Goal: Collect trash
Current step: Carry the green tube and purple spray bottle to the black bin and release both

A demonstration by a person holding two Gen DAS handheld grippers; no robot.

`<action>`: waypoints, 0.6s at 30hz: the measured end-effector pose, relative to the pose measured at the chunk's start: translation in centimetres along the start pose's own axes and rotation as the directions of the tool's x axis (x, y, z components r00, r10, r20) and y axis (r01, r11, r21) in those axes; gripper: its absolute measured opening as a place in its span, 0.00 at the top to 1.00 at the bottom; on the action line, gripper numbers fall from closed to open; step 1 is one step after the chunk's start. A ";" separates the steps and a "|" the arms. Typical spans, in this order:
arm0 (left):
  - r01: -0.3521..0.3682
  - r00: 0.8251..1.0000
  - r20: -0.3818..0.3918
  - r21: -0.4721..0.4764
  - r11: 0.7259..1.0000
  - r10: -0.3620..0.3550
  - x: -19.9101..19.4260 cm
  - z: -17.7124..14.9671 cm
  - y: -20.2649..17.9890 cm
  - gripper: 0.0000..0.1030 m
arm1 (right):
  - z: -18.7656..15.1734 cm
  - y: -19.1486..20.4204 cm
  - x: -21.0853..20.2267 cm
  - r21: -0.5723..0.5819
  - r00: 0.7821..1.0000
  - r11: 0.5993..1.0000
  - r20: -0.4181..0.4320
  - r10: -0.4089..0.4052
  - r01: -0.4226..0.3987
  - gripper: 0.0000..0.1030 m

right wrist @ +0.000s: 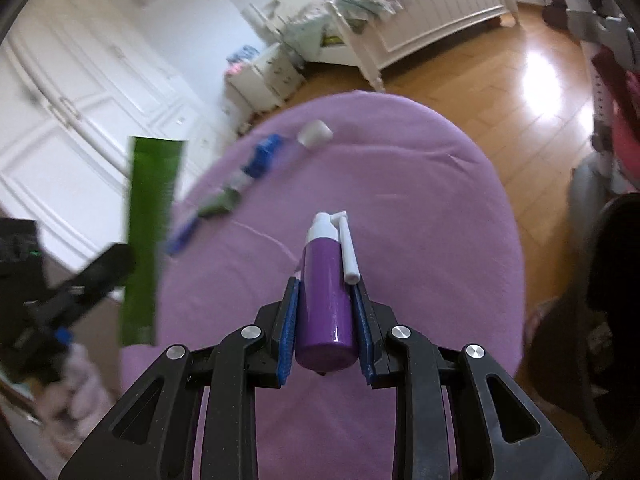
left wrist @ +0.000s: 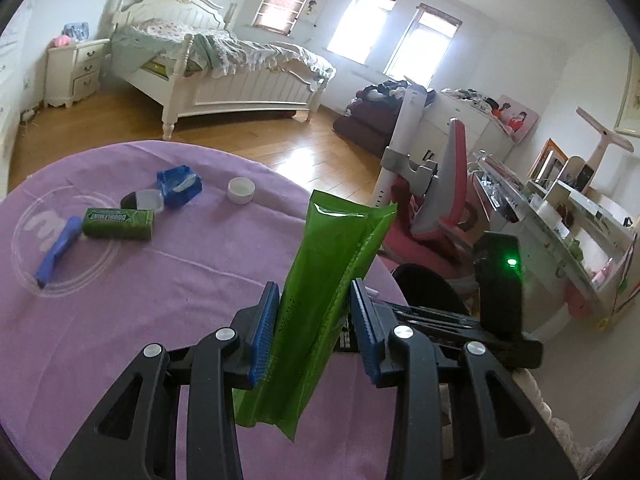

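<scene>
Left hand-held gripper (left wrist: 314, 316): clamped on a green sachet (left wrist: 320, 292), raised above the purple-covered counter (left wrist: 160, 300). Right hand-held gripper (right wrist: 326, 320): clamped on a purple spray bottle (right wrist: 326, 300). Far left on counter: green gum pack (left wrist: 118, 223), blue wrapper (left wrist: 179, 185), white cap (left wrist: 241, 190).

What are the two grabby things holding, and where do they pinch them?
The left hand-held gripper pinches a green packet across its lower half. The right hand-held gripper pinches a purple spray bottle around its body near the base.
</scene>
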State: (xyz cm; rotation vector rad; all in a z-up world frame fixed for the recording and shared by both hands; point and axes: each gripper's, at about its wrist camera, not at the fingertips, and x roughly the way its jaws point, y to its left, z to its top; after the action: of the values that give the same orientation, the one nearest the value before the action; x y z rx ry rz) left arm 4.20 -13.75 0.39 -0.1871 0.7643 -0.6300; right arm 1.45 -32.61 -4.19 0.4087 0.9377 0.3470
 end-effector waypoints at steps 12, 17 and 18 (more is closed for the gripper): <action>-0.013 1.000 -0.005 0.004 1.000 0.013 -0.7 -0.9 -0.8 0.65 | 1.9 2.8 3.9 -0.180 0.990 0.973 0.020 -0.142 0.143 0.73; -0.008 1.000 -0.002 0.033 0.999 0.008 -0.4 -0.7 -1.8 0.65 | 2.6 -0.6 1.1 0.019 0.993 0.998 0.099 0.064 -0.066 0.74; -0.004 1.000 -0.002 0.039 0.999 0.004 -0.3 -0.6 -2.0 0.65 | 2.4 -1.5 -0.2 0.057 0.987 0.994 0.137 0.085 -0.094 0.74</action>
State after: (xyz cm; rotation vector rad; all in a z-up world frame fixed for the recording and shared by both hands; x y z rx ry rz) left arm 2.72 -15.12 0.83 -0.1493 0.7535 -0.6410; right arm 3.53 -34.41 -3.48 0.5268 0.8014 0.3679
